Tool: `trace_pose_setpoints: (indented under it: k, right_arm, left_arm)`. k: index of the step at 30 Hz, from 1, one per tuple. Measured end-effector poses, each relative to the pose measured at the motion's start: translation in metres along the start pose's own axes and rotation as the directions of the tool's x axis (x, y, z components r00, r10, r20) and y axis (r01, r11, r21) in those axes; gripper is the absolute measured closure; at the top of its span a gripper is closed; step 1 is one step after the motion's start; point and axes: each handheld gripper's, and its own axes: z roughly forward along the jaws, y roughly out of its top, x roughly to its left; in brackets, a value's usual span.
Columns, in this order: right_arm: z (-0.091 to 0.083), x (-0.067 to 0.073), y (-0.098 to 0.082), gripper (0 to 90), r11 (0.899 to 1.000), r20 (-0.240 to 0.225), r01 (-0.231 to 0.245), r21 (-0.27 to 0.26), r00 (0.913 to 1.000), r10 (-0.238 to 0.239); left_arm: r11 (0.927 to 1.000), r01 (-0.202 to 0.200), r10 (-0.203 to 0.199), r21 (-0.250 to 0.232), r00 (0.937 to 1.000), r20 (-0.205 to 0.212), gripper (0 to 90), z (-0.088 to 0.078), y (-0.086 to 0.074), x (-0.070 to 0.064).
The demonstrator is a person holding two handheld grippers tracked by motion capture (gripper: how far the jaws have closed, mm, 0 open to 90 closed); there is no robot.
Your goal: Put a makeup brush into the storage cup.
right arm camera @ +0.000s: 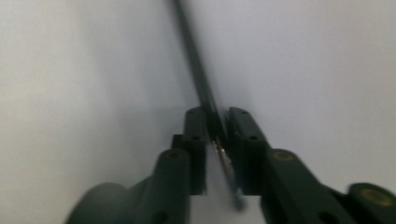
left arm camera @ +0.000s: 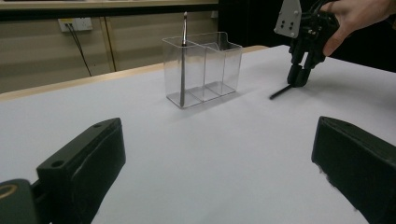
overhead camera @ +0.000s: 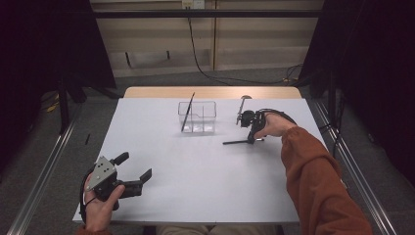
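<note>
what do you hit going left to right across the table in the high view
left tongs → dark stick leaning in the clear organizer → clear organizer → thin black tool lying on the table → right tongs, shut on that tool

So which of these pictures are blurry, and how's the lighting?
Right gripper view: soft and blurred, the dark utensil smeared between closed jaws. Left gripper view: clear organizer sharp, near jaws soft. High view: evenly lit white table, dark at both sides.

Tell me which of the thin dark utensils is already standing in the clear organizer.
The dark utensil leaning upright in the left end compartment of the clear organizer. The other one lies flat on the table, clamped by the right gripper.
</note>
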Motion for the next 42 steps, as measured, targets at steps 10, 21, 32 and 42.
trace_pose_setpoints:
  k: [10,21,32,42]
  right_arm:
    - [0.0,0.0,-0.002,84.7,1.0,-0.005,-0.017,-0.009,0.9998,0.017]
    - [-0.002,0.002,-0.005,84.7,0.999,-0.001,-0.044,-0.028,0.999,0.044]
    - [-0.008,0.004,-0.011,84.7,0.993,-0.028,-0.085,-0.086,0.9962,0.082]
    - [-0.017,0.008,-0.018,84.7,0.982,-0.044,-0.127,-0.143,0.9916,0.122]
  left_arm:
    - [1.0,-0.002,0.002,0.0,1.0,-0.002,2.8,0.0,0.0,0.0]
    - [1.0,-0.006,0.006,0.002,1.0,0.0,2.8,0.001,0.0,0.001]
    - [1.0,-0.009,0.009,0.003,1.0,-0.001,2.8,0.001,0.001,0.0]
    - [1.0,-0.008,0.008,-0.002,1.0,0.002,2.8,0.001,0.001,0.001]
